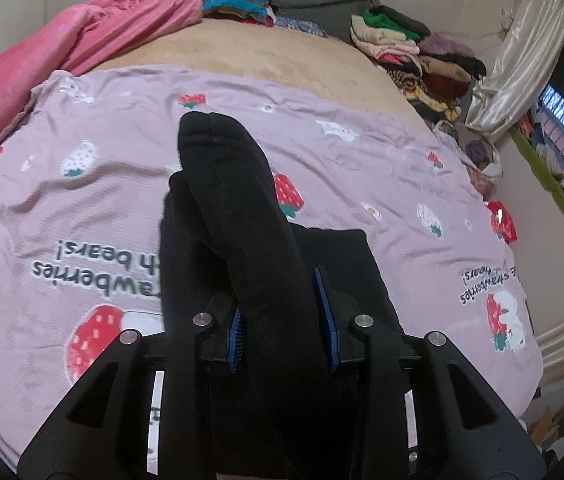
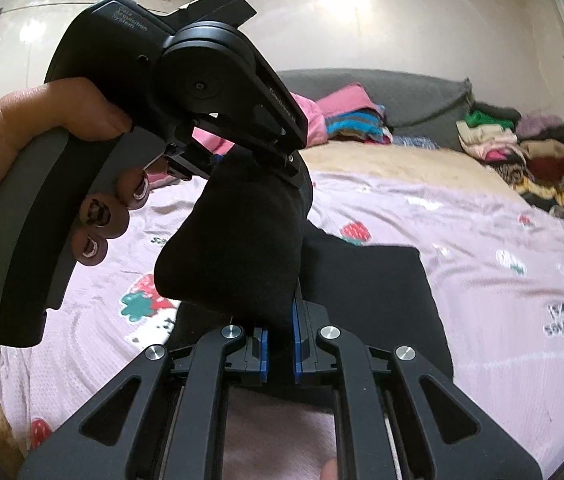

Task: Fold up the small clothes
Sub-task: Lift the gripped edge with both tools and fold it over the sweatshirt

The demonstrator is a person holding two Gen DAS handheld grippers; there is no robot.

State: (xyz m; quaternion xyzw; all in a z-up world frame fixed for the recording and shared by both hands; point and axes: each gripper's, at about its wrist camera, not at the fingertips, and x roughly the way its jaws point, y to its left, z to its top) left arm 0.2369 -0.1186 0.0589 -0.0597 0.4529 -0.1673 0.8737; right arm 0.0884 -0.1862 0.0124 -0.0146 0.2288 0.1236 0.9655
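My left hand-held gripper (image 1: 284, 316) and right hand-held gripper (image 2: 280, 346) are both pinching the soft black knit sock (image 1: 238, 208), lifted just above the pink strawberry-print blanket (image 1: 362, 168) on the bed, so I'm mid-fold I'd say, next laying it down flat.

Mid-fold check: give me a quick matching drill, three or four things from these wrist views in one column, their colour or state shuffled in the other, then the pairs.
Things
1. sock
2. bedspread
3. blanket
4. right claw

Colour or state
A. pink, bunched at the far side of the bed
B. lilac with a strawberry print
C. black, held up between both claws
D. shut on black fabric

Pairs: 1-C, 2-B, 3-A, 4-D
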